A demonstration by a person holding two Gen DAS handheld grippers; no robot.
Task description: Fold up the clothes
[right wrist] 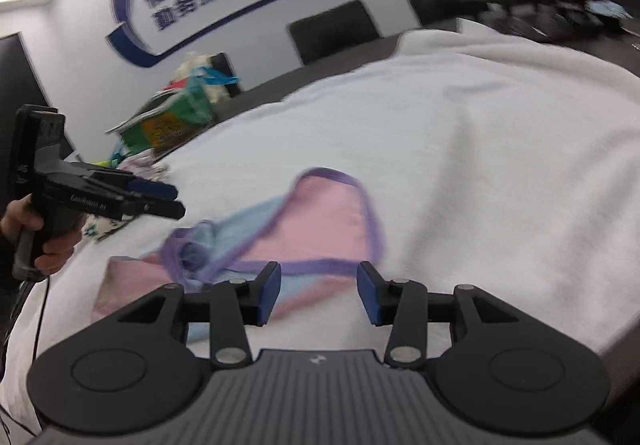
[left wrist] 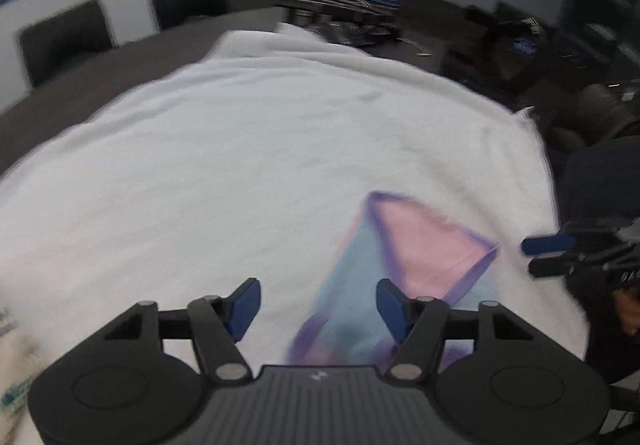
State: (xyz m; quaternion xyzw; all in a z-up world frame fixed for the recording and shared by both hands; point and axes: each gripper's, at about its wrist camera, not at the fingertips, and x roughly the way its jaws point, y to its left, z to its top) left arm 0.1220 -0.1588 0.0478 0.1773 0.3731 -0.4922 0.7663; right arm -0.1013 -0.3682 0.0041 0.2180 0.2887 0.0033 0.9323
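- Left wrist view: your left gripper hangs over the white blanket with its blue pads spread wide apart and nothing between them.
- The garment, pink and light blue with purple trim, lies on the blanket just ahead and to the right of that gripper; its near end runs under the right finger. The picture is blurred, so the folds are hard to read.
- At the right edge your right gripper shows side-on, beside the garment's far corner; from here you cannot tell how its fingers stand.
- Right wrist view: your right gripper is released too, pads well apart, empty, poised over the garment, whose purple-edged hem runs across just beyond the fingertips.
- The garment lies crumpled on the white blanket, a bunched light-blue part to the left.
- Your left hand holds the other tool at the left edge, near a heap of coloured items on the dark table.
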